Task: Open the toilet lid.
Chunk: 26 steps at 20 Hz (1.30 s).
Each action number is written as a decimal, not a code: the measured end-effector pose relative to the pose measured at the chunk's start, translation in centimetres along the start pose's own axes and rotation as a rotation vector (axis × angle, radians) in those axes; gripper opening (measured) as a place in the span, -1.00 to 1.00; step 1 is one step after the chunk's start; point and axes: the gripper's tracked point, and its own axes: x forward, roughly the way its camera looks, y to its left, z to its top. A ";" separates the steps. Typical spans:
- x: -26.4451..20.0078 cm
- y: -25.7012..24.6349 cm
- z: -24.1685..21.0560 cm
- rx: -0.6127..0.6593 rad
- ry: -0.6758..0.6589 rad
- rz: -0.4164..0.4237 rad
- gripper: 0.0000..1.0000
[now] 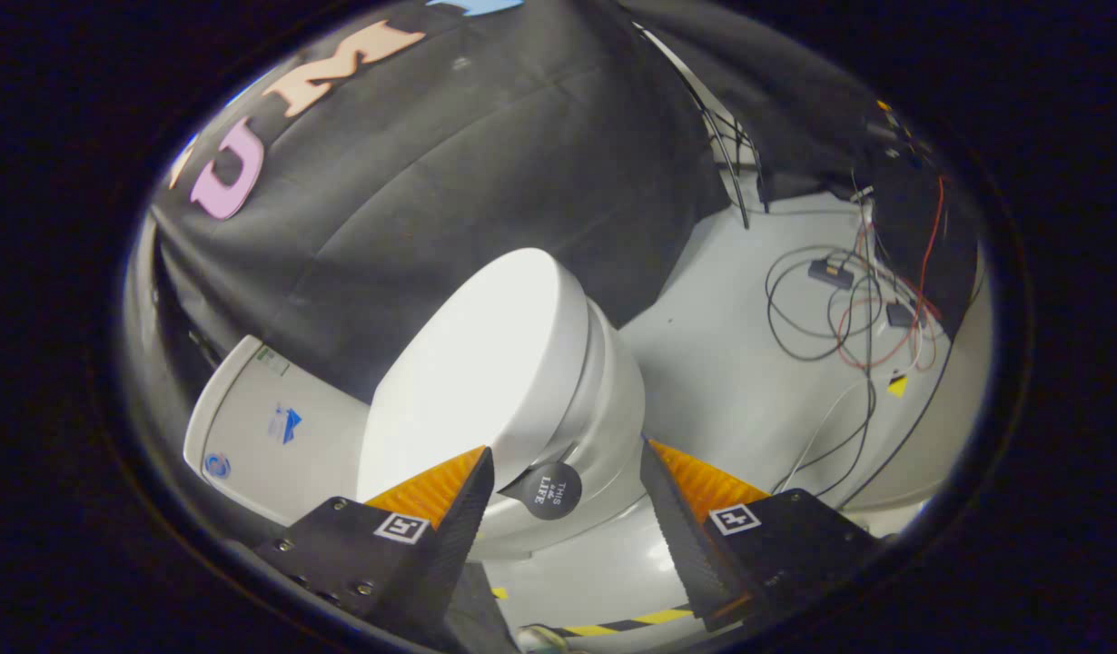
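A white toilet stands on the pale floor, seen tilted from its side. Its white lid lies down flat on the seat. A round black tab sticks out from the lid's side rim. My gripper is open, its two fingers spread wide, and the black tab sits between them, closer to the left finger. Neither finger touches the tab or the lid. The white tank with small stickers shows beyond the left finger.
Black cloth hangs behind the toilet. Loose black, red and white cables with small boxes lie on the pale floor beyond the right finger. A yellow-and-black striped tape runs along the floor below the fingers.
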 end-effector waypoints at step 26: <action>0.6 2.6 -0.2 0.033 0.023 0.122 -0.95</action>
